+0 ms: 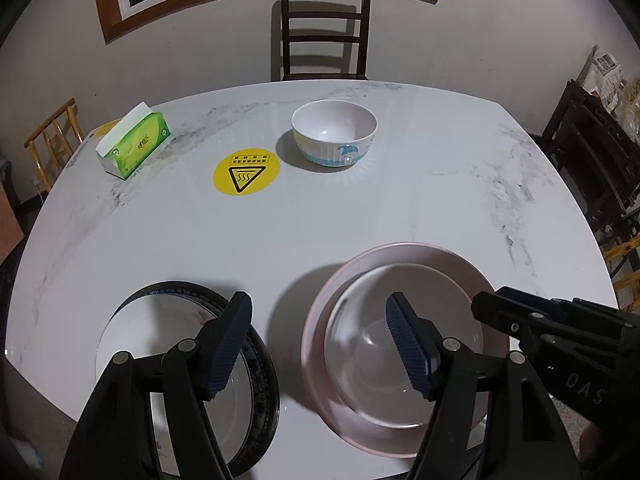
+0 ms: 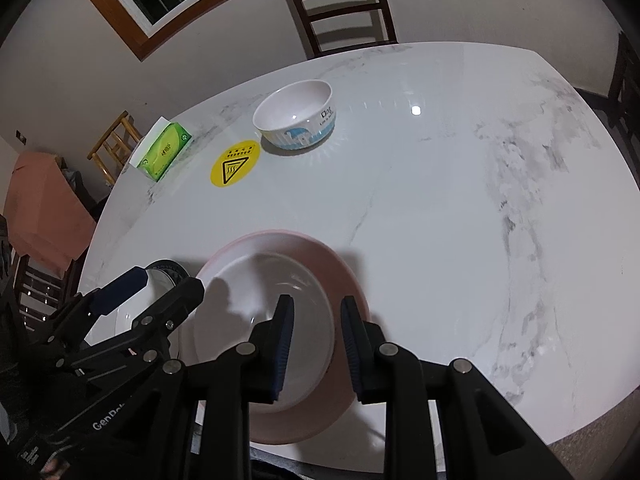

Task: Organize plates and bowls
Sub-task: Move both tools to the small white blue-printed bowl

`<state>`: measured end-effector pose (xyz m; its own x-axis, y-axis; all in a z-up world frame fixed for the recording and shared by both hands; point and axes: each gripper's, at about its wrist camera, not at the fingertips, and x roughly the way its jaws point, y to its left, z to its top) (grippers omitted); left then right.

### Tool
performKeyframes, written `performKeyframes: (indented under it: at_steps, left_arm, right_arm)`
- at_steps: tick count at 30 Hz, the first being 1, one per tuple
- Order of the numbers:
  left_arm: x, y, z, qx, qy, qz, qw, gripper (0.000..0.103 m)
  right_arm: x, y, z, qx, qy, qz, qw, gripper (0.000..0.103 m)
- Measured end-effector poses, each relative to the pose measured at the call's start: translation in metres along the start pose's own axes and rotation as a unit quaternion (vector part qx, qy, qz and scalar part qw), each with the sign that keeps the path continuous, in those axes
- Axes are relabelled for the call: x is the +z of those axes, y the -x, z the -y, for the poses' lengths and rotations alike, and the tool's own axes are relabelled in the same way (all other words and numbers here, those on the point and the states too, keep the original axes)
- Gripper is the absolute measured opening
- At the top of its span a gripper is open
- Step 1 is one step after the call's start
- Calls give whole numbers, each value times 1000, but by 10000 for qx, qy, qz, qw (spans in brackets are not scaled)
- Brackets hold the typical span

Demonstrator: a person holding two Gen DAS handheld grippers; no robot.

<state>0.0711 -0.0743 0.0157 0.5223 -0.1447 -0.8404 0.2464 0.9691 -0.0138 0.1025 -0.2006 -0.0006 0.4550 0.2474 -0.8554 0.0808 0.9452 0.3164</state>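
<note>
Two tools: my left tool (image 1: pixel 320 344) gapes empty; my right tool (image 2: pixel 316 348) pinches the glossy white bowl's (image 2: pixel 264 332) rim inside the near pink plate (image 2: pixel 344 280). Slippery, breakable; grip rims squarely.

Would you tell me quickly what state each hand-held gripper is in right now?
Left hand-held gripper: open, holding nothing.
Right hand-held gripper: nearly closed astride the rim of the white bowl; grip cannot be told.
</note>
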Motion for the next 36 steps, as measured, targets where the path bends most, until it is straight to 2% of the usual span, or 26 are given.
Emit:
performKeyframes:
  at_steps: [9,20,30,36]
  left_arm:
    - [10,-10,-8,122,-10,-61,9999,67]
    - [34,-32,-20,208,-13,-233,9995,67]
    - [73,-66,-44,7,380,-524,9979,67]
    - [96,-84,-54,-114,643,-557,9963,65]
  right_arm:
    - [22,0,2,-93,197,85,9997,25]
    - [61,-18,10,53,258,131,9996,25]
    - [105,-44,24,38,309,64,9995,25]
    - [134,-60,29,373,201,113,9990,25]
